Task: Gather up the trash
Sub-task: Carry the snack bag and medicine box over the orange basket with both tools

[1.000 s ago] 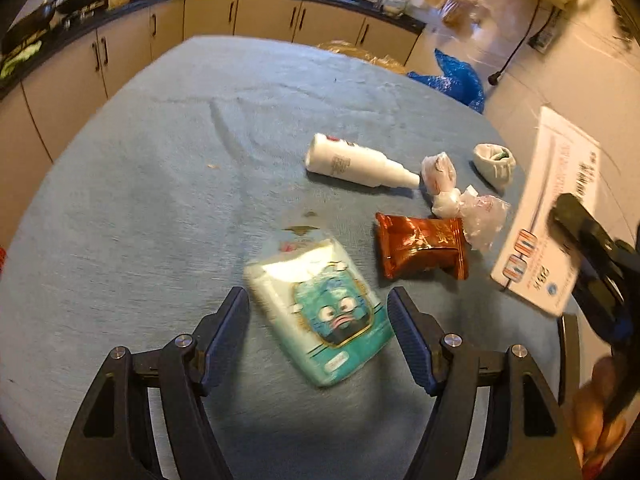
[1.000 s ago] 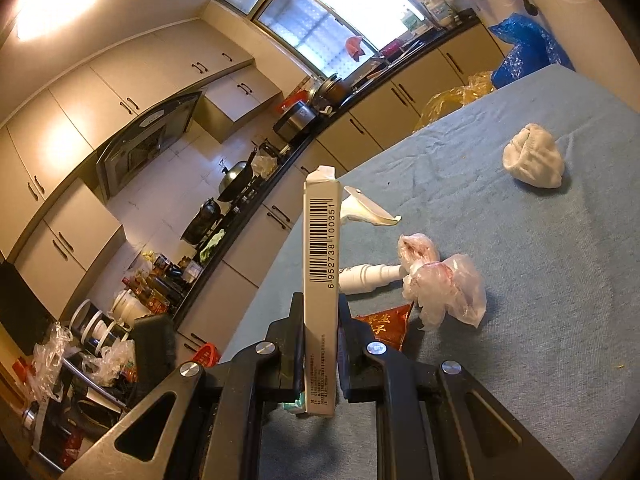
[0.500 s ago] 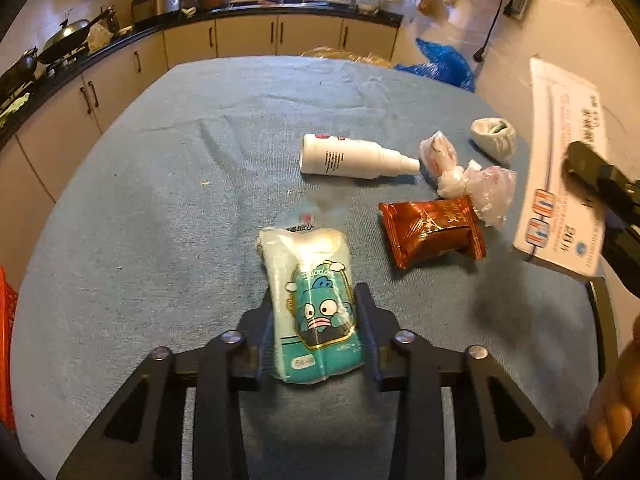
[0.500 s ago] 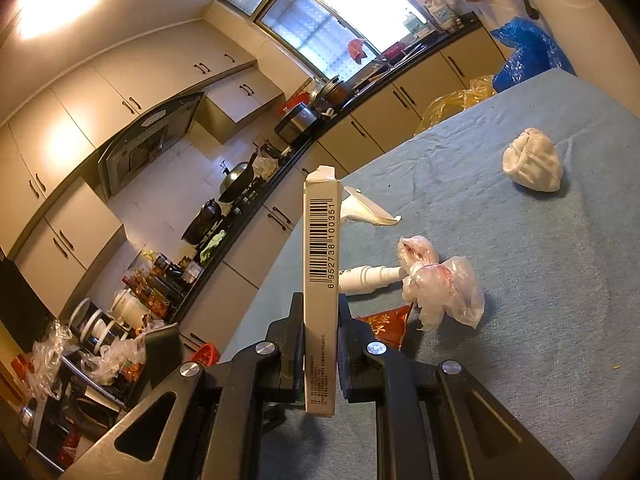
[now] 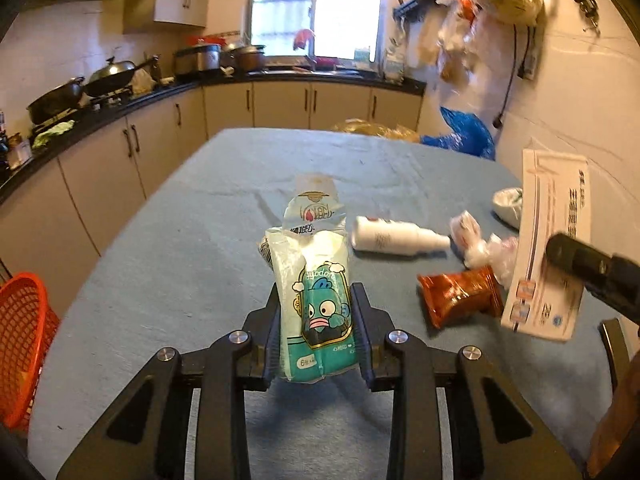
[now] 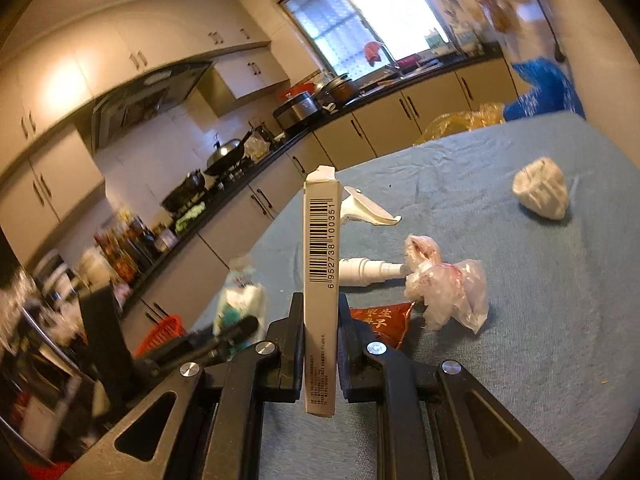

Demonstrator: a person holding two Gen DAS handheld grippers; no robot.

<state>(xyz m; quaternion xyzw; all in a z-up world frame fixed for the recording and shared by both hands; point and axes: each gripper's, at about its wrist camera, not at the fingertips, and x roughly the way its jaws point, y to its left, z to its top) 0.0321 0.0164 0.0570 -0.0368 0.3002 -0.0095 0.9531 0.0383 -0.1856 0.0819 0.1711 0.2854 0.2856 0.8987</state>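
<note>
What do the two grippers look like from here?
Both match. The left gripper and the right gripper are matte black, each with two flat fingers on angular linkage arms that have triangular cutouts and round silver bolt heads at the pivots. No cables, markings or sleeves show.

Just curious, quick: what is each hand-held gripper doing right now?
Left hand-held gripper: just closed on the teal cartoon-printed plastic tissue pack.
Right hand-held gripper: shut on the flat white cardboard box.
</note>
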